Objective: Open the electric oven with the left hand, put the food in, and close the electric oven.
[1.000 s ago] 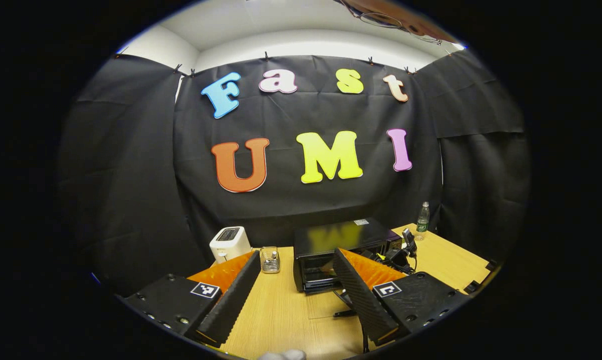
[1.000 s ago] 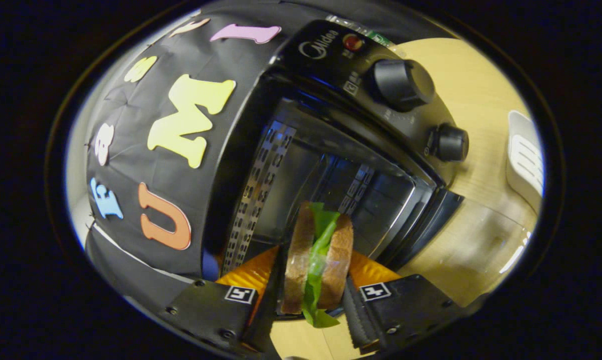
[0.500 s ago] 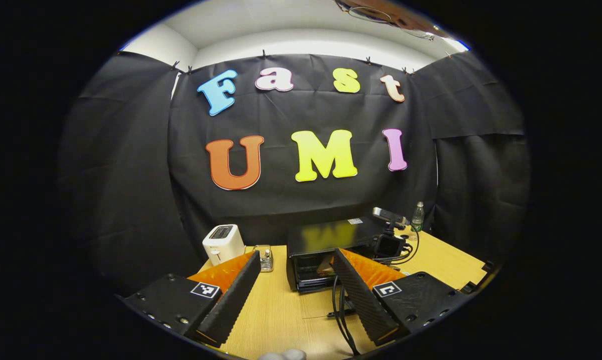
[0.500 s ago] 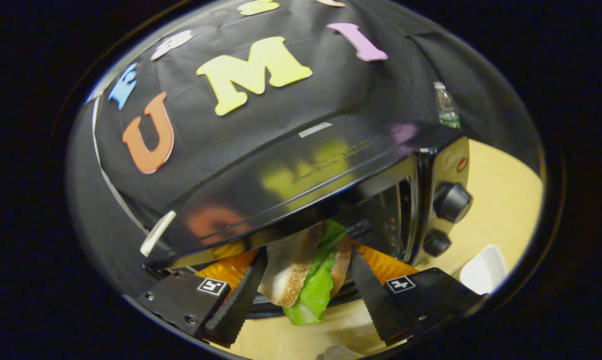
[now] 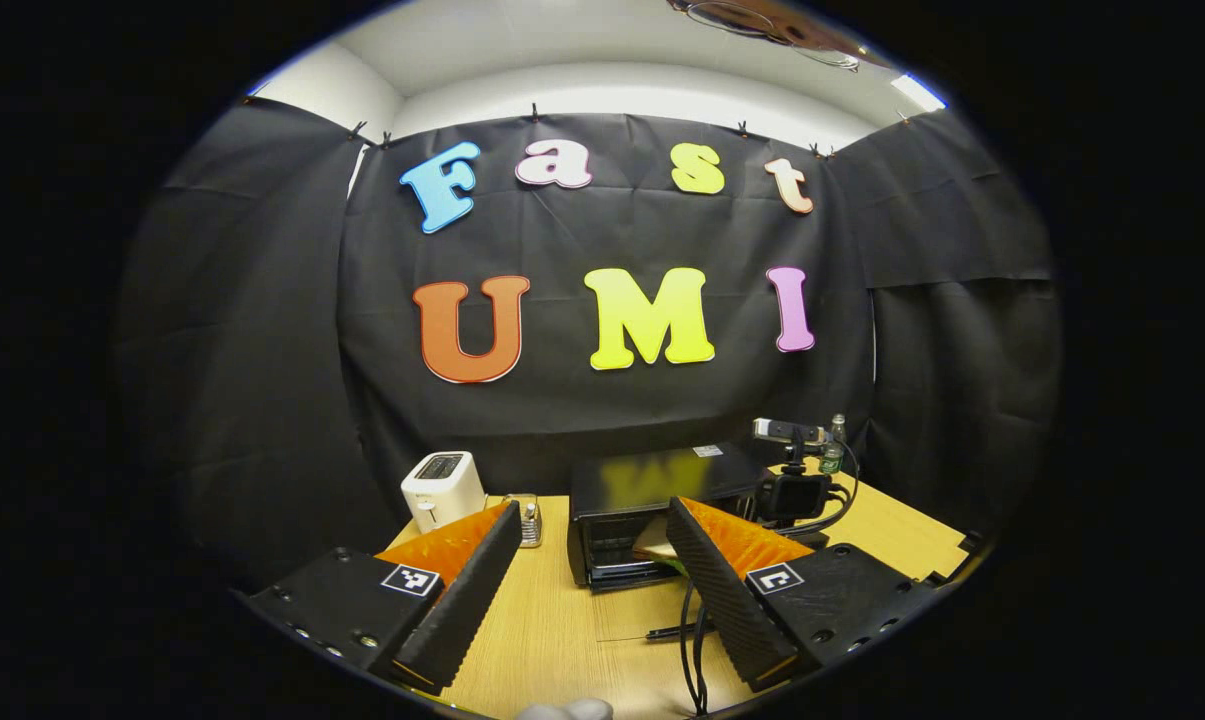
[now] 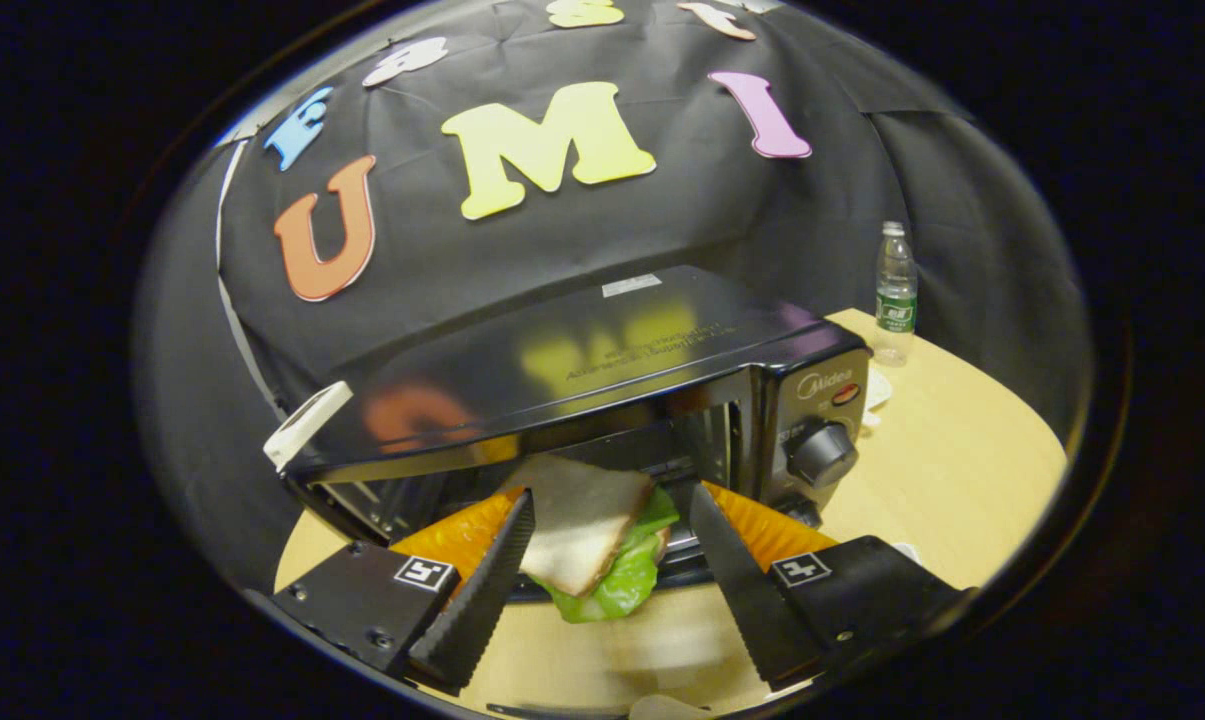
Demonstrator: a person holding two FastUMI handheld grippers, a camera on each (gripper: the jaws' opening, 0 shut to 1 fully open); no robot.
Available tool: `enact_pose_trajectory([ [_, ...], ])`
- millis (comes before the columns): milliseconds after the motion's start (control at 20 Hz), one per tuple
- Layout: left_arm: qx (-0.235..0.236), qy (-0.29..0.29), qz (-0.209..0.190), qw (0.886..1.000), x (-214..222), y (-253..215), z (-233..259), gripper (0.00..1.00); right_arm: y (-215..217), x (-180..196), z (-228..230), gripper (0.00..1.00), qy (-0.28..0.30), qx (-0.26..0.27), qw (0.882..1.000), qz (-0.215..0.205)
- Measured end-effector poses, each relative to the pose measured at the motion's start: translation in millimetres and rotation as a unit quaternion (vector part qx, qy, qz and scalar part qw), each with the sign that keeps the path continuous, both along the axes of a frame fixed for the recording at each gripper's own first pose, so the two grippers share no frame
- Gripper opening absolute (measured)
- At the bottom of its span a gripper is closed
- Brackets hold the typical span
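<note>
My right gripper (image 6: pixel 607 560) has its ridged black fingers spread, and the sandwich (image 6: pixel 587 535), flat toasted bread over ruffled green lettuce, lies between them at the mouth of the glossy black oven (image 6: pixel 582 380), though I cannot tell if either finger touches it. My left gripper (image 5: pixel 587 575) hangs empty, fingers apart, above the pale wood table (image 5: pixel 562 640). A white toaster (image 5: pixel 442 487) stands left of the oven.

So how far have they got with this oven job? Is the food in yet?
The oven is already open. In hand: the sandwich lies flat at the oven's mouth, between the fingers of the right claw, which are spread and no longer press on it. The left claw hangs open, well back from the oven. Left: drawing the right claw away and closing the door.
</note>
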State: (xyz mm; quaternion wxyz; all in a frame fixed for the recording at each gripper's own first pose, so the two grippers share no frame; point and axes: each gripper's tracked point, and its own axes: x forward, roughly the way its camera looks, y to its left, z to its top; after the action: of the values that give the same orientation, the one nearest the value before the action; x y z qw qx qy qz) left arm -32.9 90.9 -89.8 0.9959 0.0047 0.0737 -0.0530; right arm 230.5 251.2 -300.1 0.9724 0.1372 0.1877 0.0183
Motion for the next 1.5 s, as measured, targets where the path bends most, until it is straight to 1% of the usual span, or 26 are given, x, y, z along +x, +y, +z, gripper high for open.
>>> enact_pose_trajectory([
  [150, 0.003, -0.003, 0.004, 1.0, -1.6, 0.8, 0.1, 0.96, -5.8, -30.8, 20.8, 0.94, -0.022, -0.024, 0.999, 0.029],
  [300, 0.002, -0.004, 0.006, 1.0, -8.2, 0.1, -1.5, 0.96, -24.3, -67.7, 34.0, 0.94, -0.037, -0.061, 0.996, 0.05],
  [350, 0.003, -0.003, 0.006, 1.0, -10.5, -0.7, -2.5, 0.96, -31.0, -81.7, 31.7, 1.0, -0.036, -0.077, 0.995, 0.059],
  [500, 0.005, -0.006, 0.007, 1.0, -15.8, -2.0, -5.3, 0.96, -55.3, -127.9, 10.1, 1.0, -0.014, -0.122, 0.99, 0.074],
  [550, 0.007, -0.006, 0.007, 1.0, -16.9, -3.4, -8.4, 0.96, -64.7, -141.2, 9.0, 1.0, -0.015, -0.127, 0.989, 0.072],
  [600, 0.011, -0.003, 0.006, 1.0, -17.7, -5.1, -13.2, 0.96, -78.3, -150.2, 7.7, 0.94, -0.012, -0.141, 0.988, 0.065],
  [650, 0.015, 0.0, 0.005, 1.0, -19.2, -7.7, -18.3, 0.96, -92.0, -162.9, 11.6, 1.0, -0.009, -0.15, 0.987, 0.059],
  [700, 0.016, 0.0, 0.004, 1.0, -21.3, -11.2, -20.5, 0.96, -107.7, -175.8, 22.3, 1.0, -0.014, -0.147, 0.988, 0.048],
  [750, 0.014, 0.0, 0.0, 1.0, -21.9, -16.1, -22.0, 0.96, -122.8, -185.7, 35.4, 0.96, -0.02, -0.141, 0.989, 0.034],
  [850, 0.014, 0.001, -0.009, 1.0, -23.5, -29.3, -25.3, 0.96, -156.7, -198.7, 66.9, 0.95, -0.041, -0.142, 0.989, 0.004],
  [950, 0.014, 0.0, -0.017, 1.0, -23.6, -40.9, -31.1, 0.96, -183.2, -216.6, 101.7, 0.95, -0.061, -0.134, 0.989, -0.02],
  [1000, 0.014, 0.003, -0.019, 1.0, -23.5, -46.0, -35.5, 0.96, -192.7, -225.8, 112.4, 1.0, -0.064, -0.132, 0.989, -0.031],
  [1050, 0.015, 0.012, -0.017, 1.0, -23.4, -49.4, -47.0, 0.96, -204.1, -233.0, 124.1, 0.95, -0.073, -0.13, 0.988, -0.04],
  [1200, 0.005, 0.039, -0.021, 0.999, -23.0, -64.9, -79.5, 0.96, -225.4, -249.2, 154.4, 0.95, -0.092, -0.13, 0.986, -0.054],
  [1400, -0.01, 0.109, -0.021, 0.994, -22.9, -85.0, -157.7, 0.96, -241.0, -263.0, 182.0, 0.95, -0.106, -0.144, 0.982, -0.055],
  [1500, -0.014, 0.141, -0.015, 0.99, -23.5, -93.8, -192.6, 0.96, -244.8, -269.0, 190.6, 0.96, -0.107, -0.141, 0.983, -0.055],
])
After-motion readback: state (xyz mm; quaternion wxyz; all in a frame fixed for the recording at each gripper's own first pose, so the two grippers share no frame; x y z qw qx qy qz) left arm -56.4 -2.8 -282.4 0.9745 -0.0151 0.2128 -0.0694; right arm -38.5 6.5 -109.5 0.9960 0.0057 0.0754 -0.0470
